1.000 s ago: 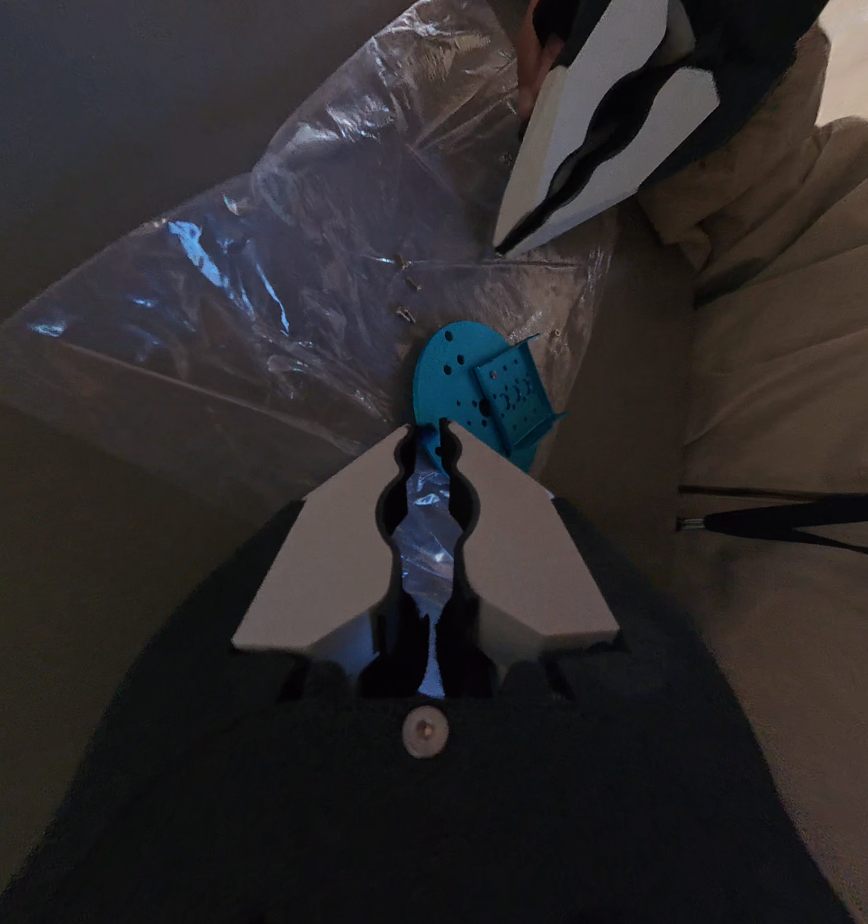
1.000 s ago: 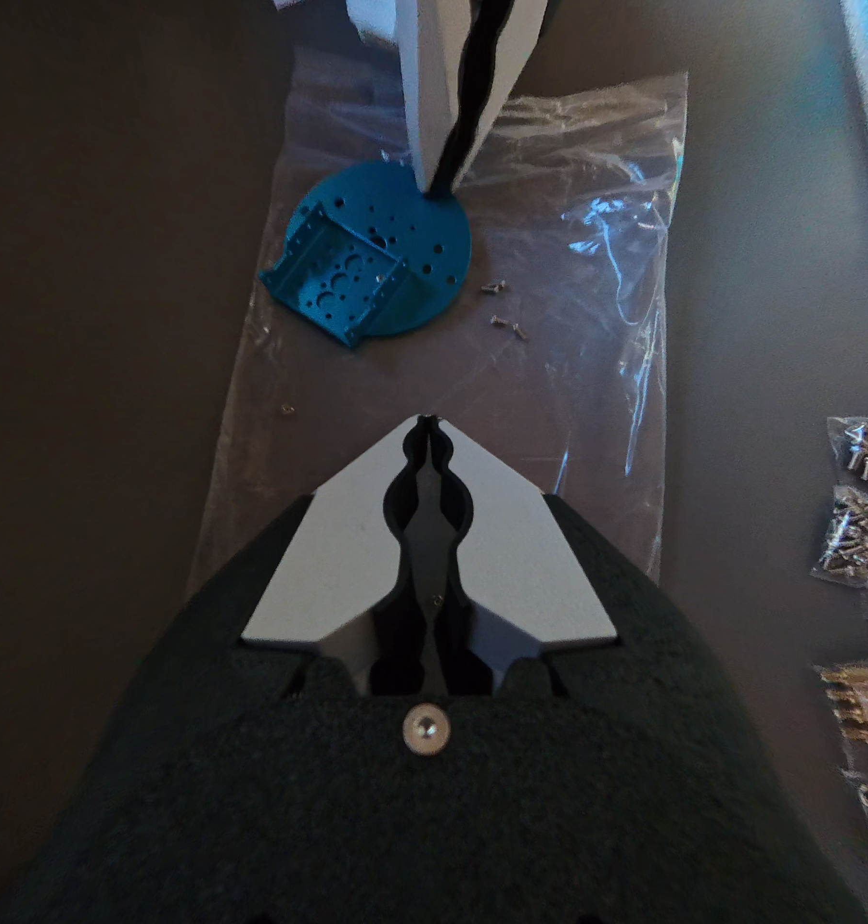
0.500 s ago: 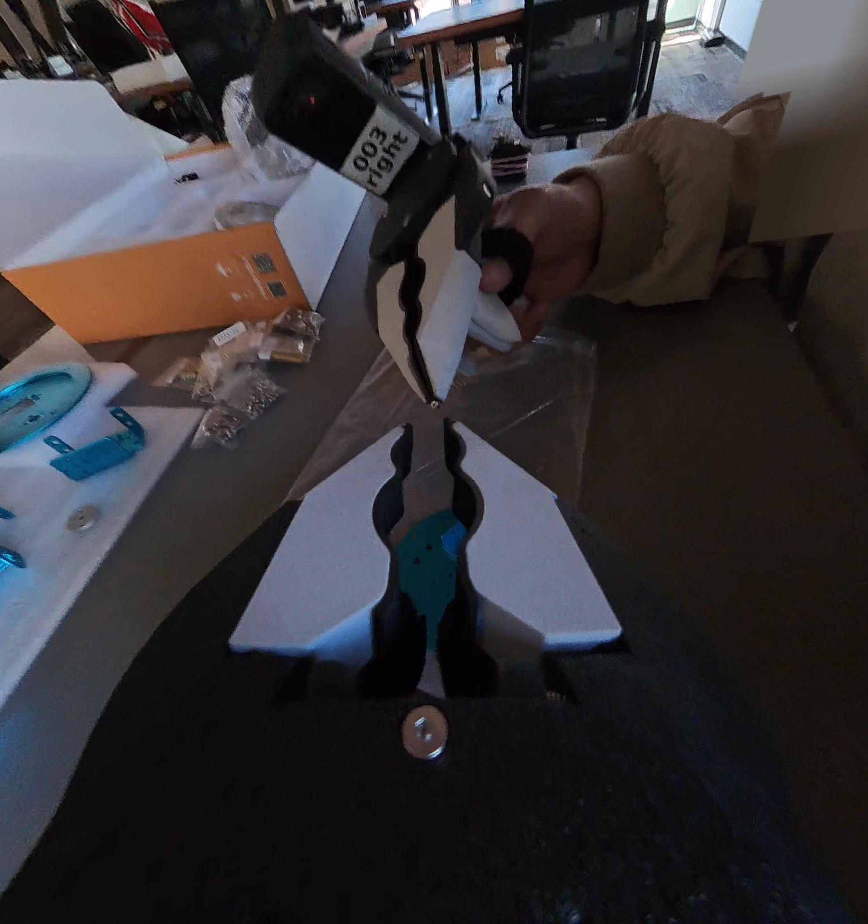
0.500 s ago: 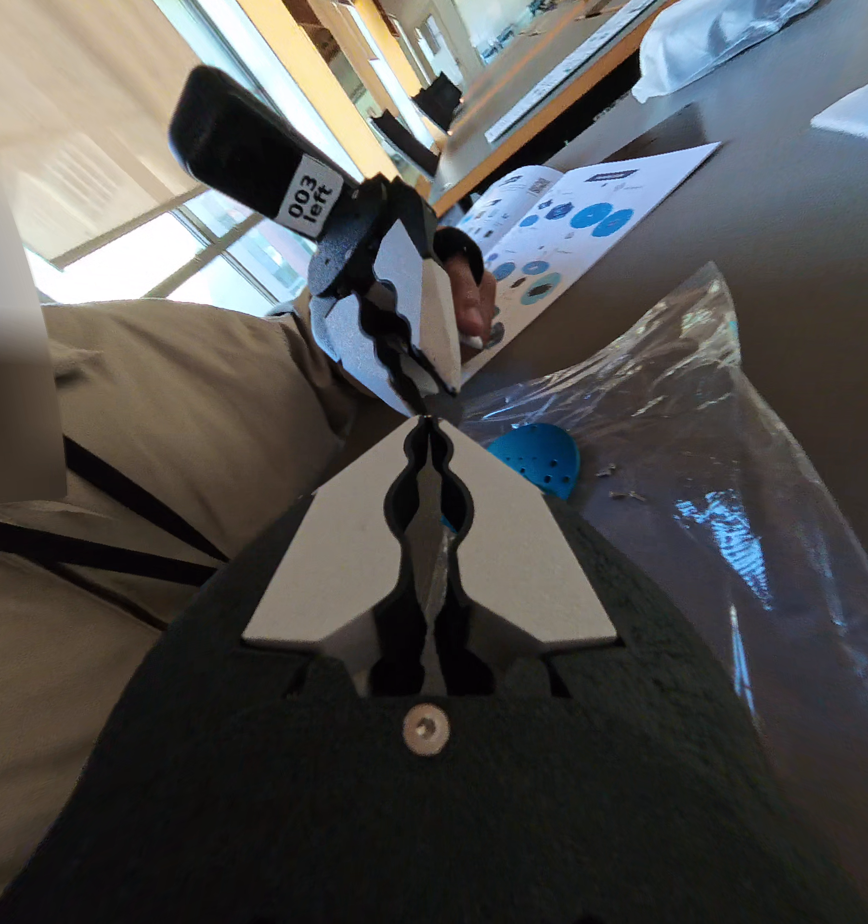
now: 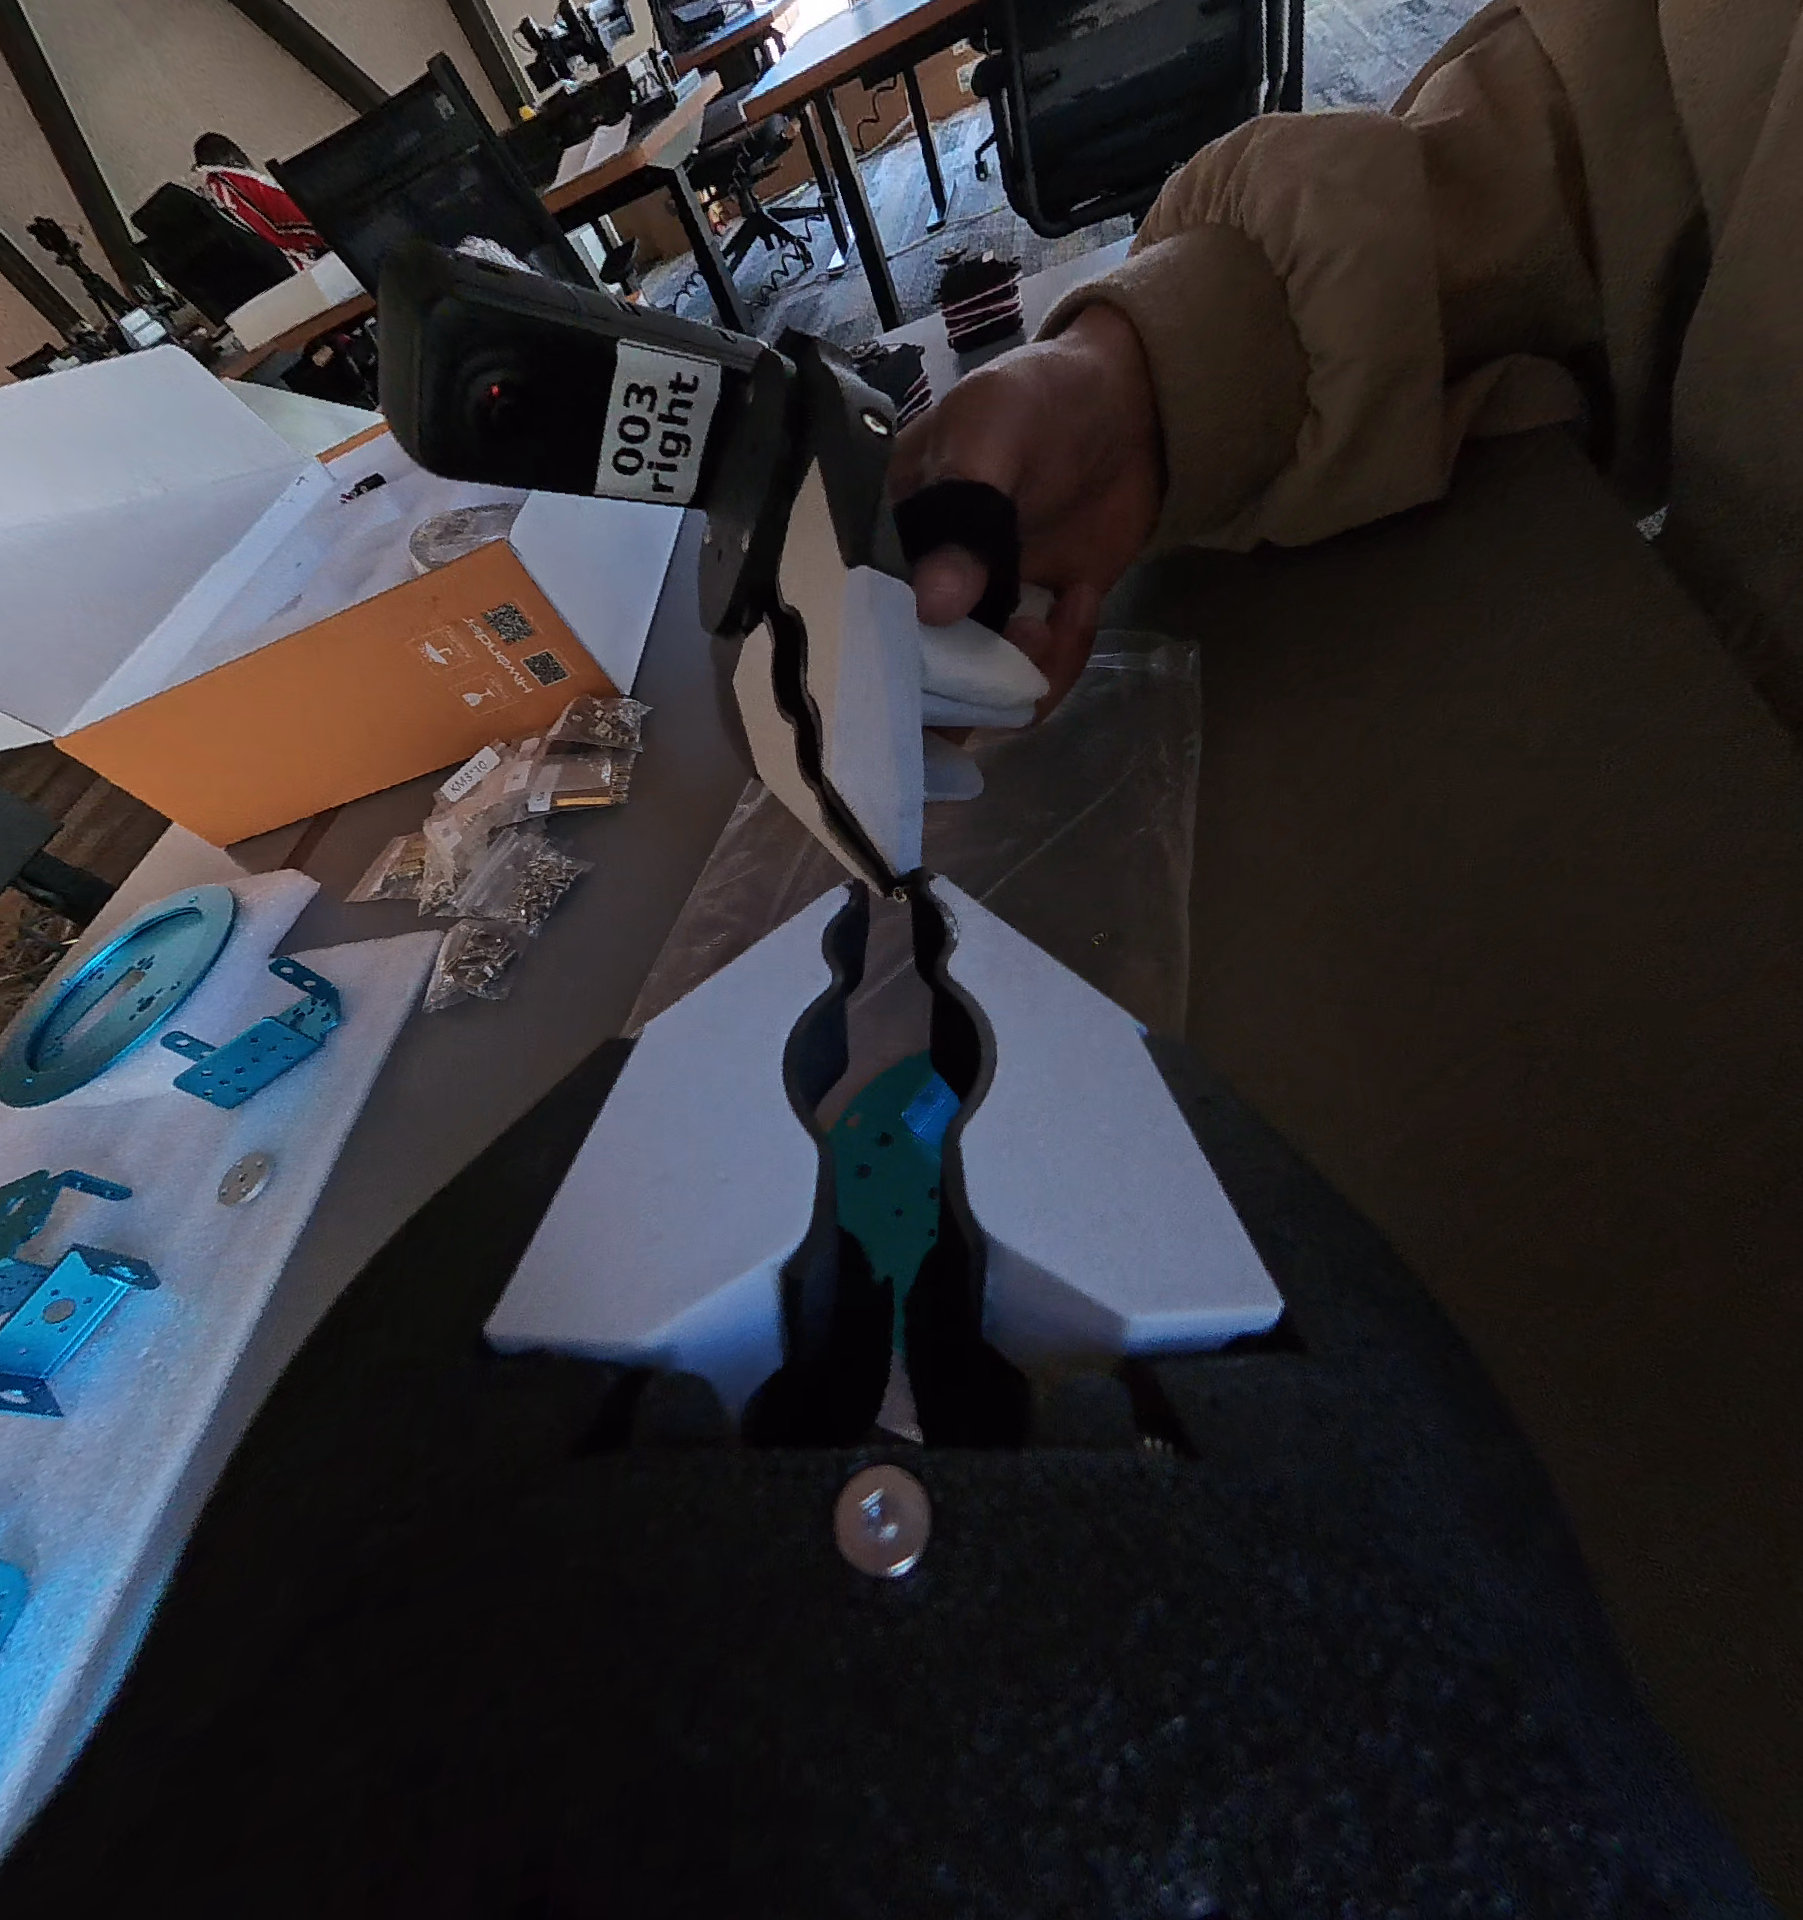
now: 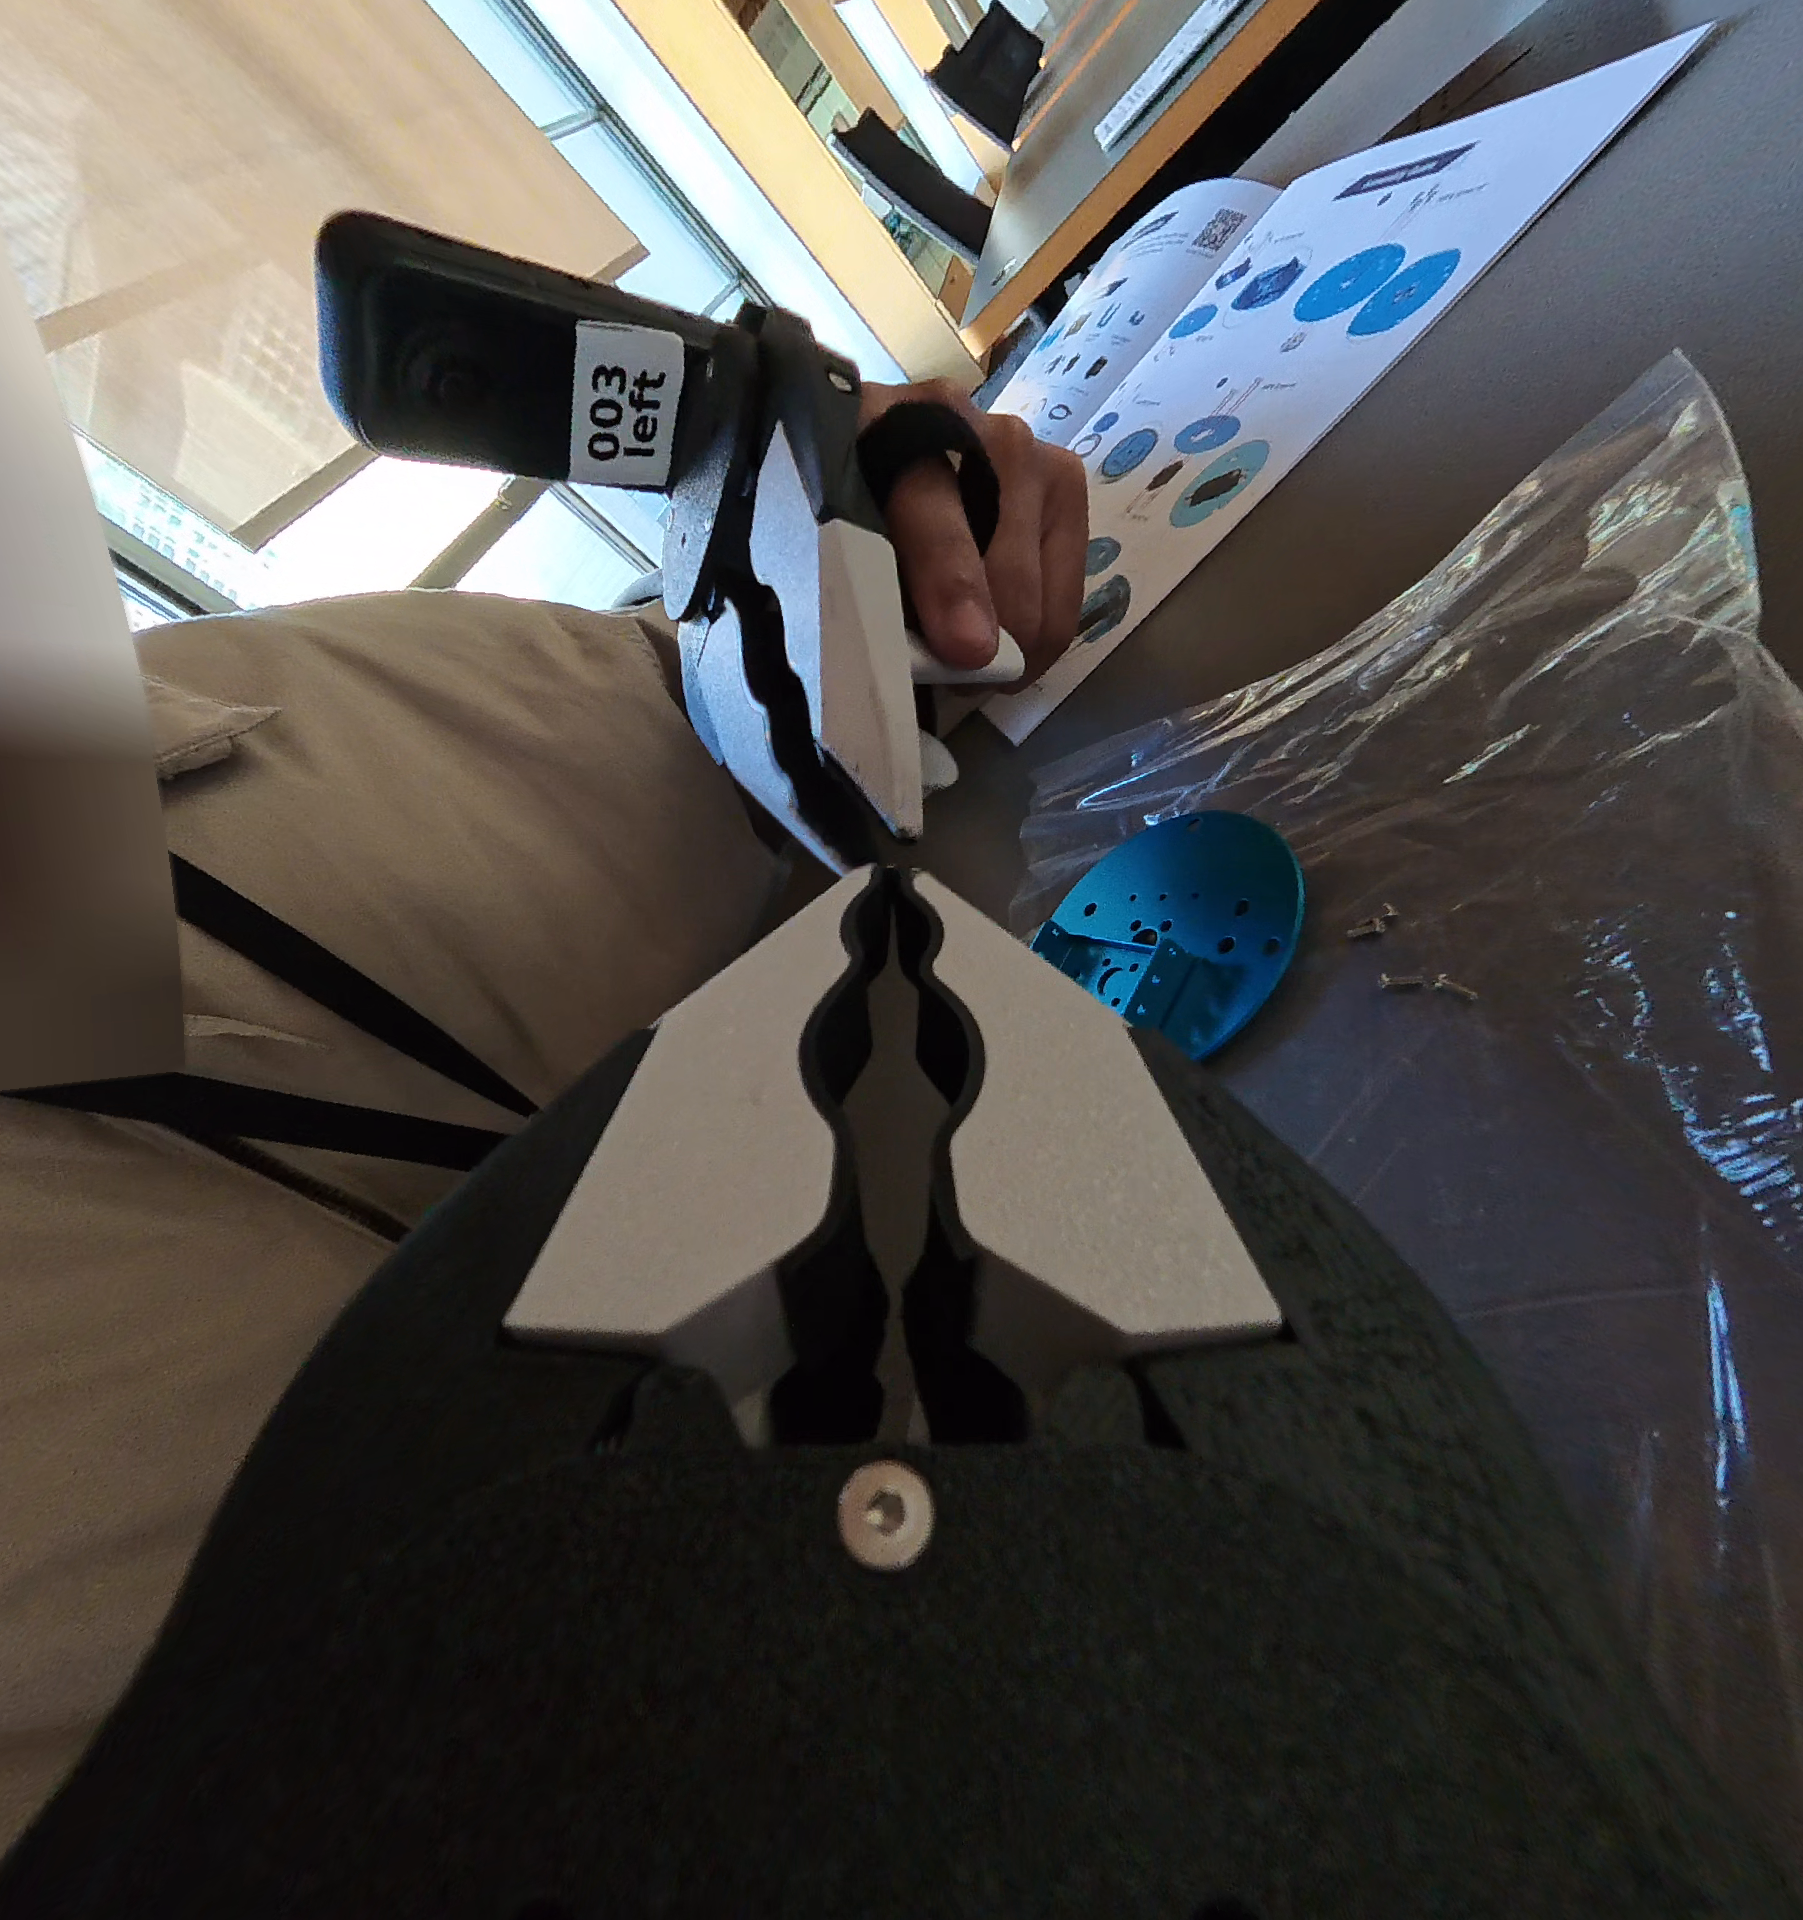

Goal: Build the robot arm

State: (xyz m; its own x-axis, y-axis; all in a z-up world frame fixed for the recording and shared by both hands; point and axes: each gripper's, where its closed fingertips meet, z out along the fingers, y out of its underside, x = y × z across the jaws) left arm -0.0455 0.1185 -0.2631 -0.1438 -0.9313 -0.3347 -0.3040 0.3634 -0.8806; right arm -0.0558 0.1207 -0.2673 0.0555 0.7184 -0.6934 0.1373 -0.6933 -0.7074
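My right gripper (image 6: 889, 883) pinches a tiny screw (image 5: 899, 891). My left gripper (image 5: 886, 914), slightly parted, meets it above the blue disc (image 6: 1188, 925). The screw looks light, stiff and slippery, so it is best gripped by the shank.

Left gripper (image 5: 889, 902): raised, occupying the lower centre of the left wrist view; fingers parted by a narrow gap at the tips. Right gripper (image 6: 889, 881): raised, lower centre of the right wrist view; fingertips pressed together. The two grippers meet tip to tip, each descending from the upper centre of the other's frame; the right hand (image 5: 1032, 499) and left hand (image 6: 980, 540) grip the handles, one finger of each through a black loop; beige sleeves cover both arms.
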